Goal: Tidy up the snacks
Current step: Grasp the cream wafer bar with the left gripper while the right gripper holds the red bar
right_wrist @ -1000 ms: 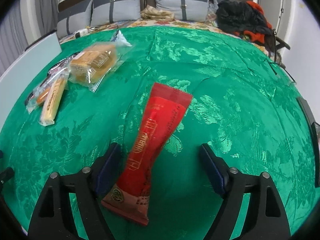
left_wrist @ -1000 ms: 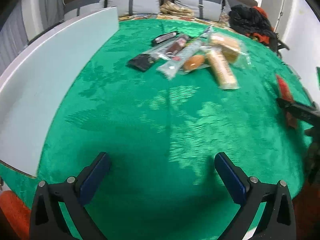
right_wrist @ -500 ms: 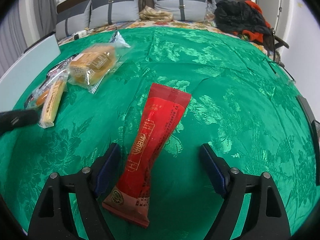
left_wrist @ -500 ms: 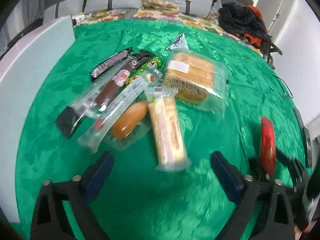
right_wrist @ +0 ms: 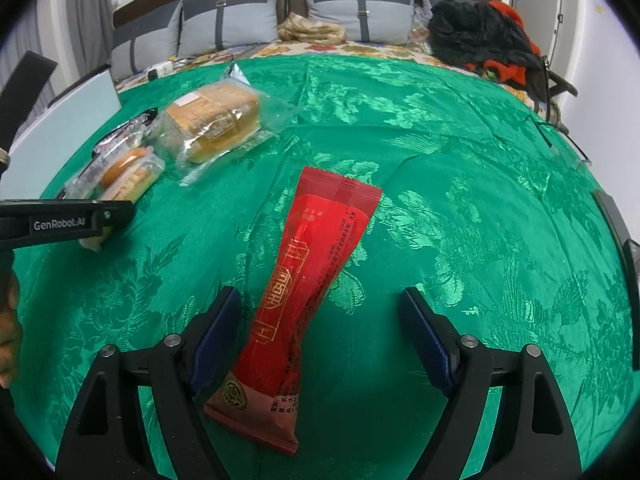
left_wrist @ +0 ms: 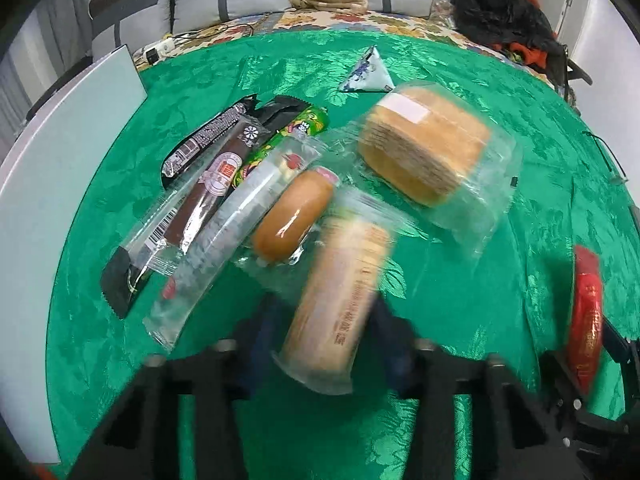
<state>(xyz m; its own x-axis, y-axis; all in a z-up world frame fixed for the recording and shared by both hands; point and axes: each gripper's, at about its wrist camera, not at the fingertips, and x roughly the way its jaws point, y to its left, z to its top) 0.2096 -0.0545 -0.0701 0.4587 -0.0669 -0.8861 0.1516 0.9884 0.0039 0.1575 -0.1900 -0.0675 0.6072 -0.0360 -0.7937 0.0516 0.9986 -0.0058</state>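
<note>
A long biscuit pack [left_wrist: 340, 300] in clear wrap lies lengthwise between the fingers of my left gripper [left_wrist: 328, 344]. The jaws are closing and their pads press its sides; the pack and the fingers are blurred. Behind it lies a pile of snacks: a round bun [left_wrist: 292, 216], a clear long packet [left_wrist: 240, 232], a brown bar [left_wrist: 212, 184], a green packet [left_wrist: 288, 136] and a large cake pack [left_wrist: 428, 152]. My right gripper [right_wrist: 320, 336] stands open over a red packet [right_wrist: 316, 280], which lies flat between its fingers, nearer the left one.
Green patterned cloth [right_wrist: 480, 200] covers the surface. A white board [left_wrist: 60, 184] runs along the left side. A small triangular pack [left_wrist: 368, 72] lies behind the pile. Grey cushions [right_wrist: 224, 28] and dark clothes [right_wrist: 480, 36] sit at the back. A hand [right_wrist: 8, 336] shows at the left edge.
My left gripper swept over to the snack pile and its jaws closed from wide apart onto the biscuit pack. The right gripper and the red packet stayed still.
</note>
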